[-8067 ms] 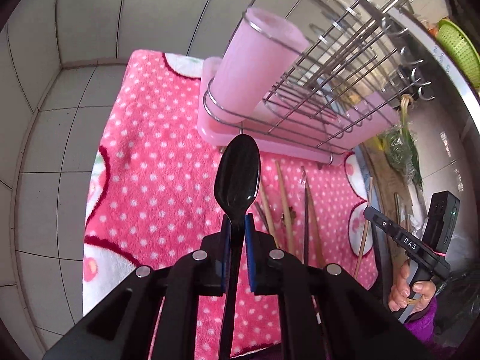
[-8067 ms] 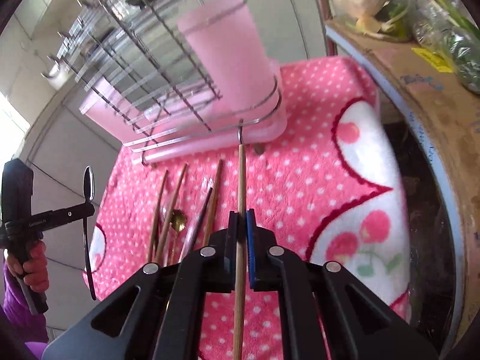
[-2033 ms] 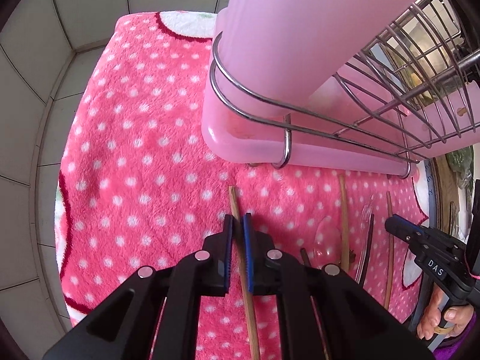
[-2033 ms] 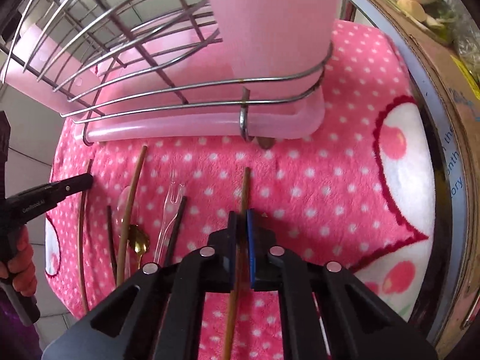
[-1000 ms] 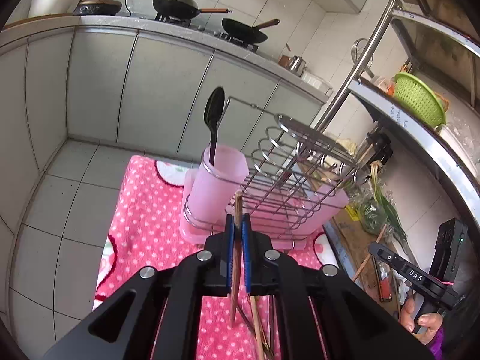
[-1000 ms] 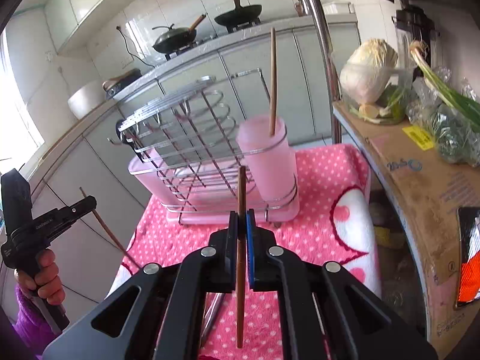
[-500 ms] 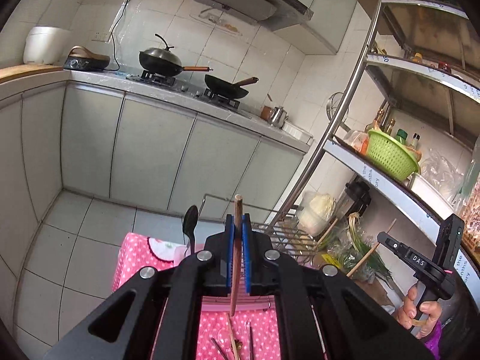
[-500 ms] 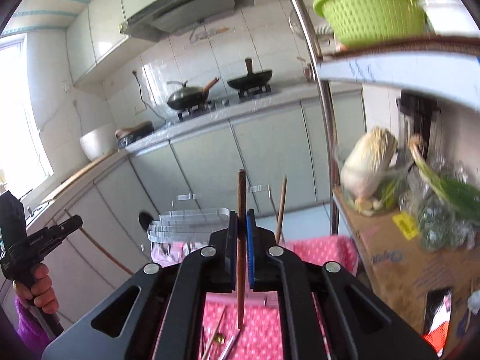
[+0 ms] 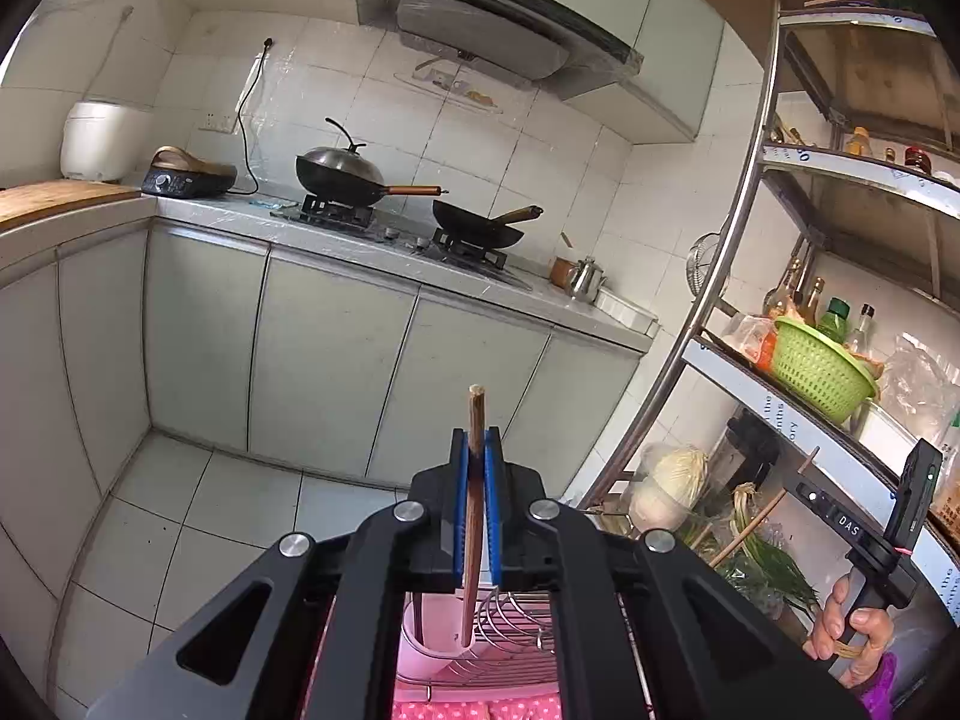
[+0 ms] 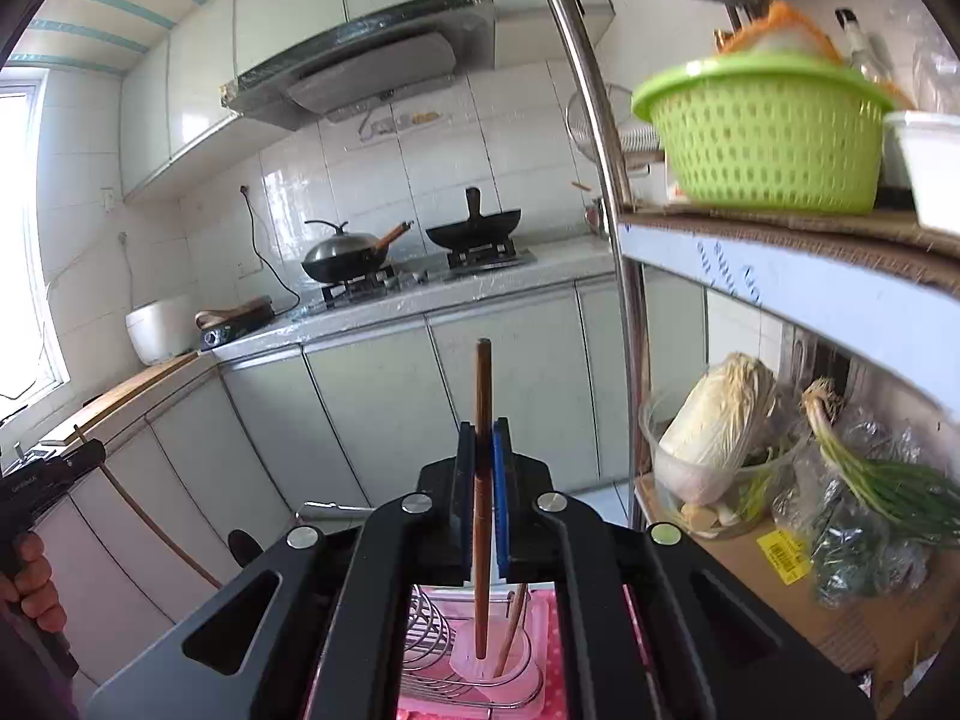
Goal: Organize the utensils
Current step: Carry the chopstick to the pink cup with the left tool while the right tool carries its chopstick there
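Observation:
My left gripper [image 9: 476, 441] is shut on a brown wooden chopstick [image 9: 474, 420] held upright, its lower end hanging over the pink utensil cup [image 9: 429, 648] in the wire dish rack [image 9: 510, 636]. My right gripper [image 10: 482, 438] is shut on another wooden chopstick [image 10: 483, 396], upright, with its lower end down in the pink cup [image 10: 492, 660], beside a chopstick [image 10: 513, 624] that leans in it. The black spoon's bowl [image 10: 243, 543] shows at the left of the right wrist view. Each gripper also shows in the other's view, the right [image 9: 810, 495] and the left [image 10: 90, 450].
A metal shelf post [image 10: 624, 276] and shelves with a green basket [image 10: 762, 126], cabbage [image 10: 714, 420] and greens stand to the right. Kitchen cabinets and a stove with two woks [image 9: 348, 174] are behind. The pink dotted towel [image 9: 480, 708] lies under the rack.
Both grippers have risen and tilted up from the towel, each carrying a chopstick lifted from it. The rack and cup have dropped to the bottom of both views. The spoon stands in the cup.

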`<act>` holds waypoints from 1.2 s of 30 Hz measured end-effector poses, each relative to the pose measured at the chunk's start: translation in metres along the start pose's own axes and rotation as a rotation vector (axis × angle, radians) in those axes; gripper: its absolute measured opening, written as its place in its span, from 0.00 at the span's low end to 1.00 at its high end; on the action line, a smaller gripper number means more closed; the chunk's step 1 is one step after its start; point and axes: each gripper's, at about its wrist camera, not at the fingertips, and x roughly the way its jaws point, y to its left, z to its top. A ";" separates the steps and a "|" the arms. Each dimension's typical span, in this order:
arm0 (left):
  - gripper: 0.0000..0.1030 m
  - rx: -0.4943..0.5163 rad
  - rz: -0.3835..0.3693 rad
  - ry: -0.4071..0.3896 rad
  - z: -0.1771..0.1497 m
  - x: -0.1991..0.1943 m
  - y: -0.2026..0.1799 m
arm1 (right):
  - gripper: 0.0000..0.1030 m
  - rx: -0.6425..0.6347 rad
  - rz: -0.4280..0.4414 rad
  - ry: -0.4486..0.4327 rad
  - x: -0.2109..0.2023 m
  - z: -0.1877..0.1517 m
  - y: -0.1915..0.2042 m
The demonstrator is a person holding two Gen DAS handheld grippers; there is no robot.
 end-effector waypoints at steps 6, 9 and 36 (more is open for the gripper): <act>0.04 -0.006 0.028 0.069 -0.015 0.030 0.012 | 0.06 0.018 -0.013 0.068 0.028 -0.018 -0.011; 0.04 0.007 0.036 0.105 -0.024 0.043 0.013 | 0.06 0.024 -0.013 0.112 0.041 -0.029 -0.014; 0.05 -0.079 0.100 0.268 -0.071 0.110 0.045 | 0.06 0.034 -0.041 0.246 0.078 -0.077 -0.020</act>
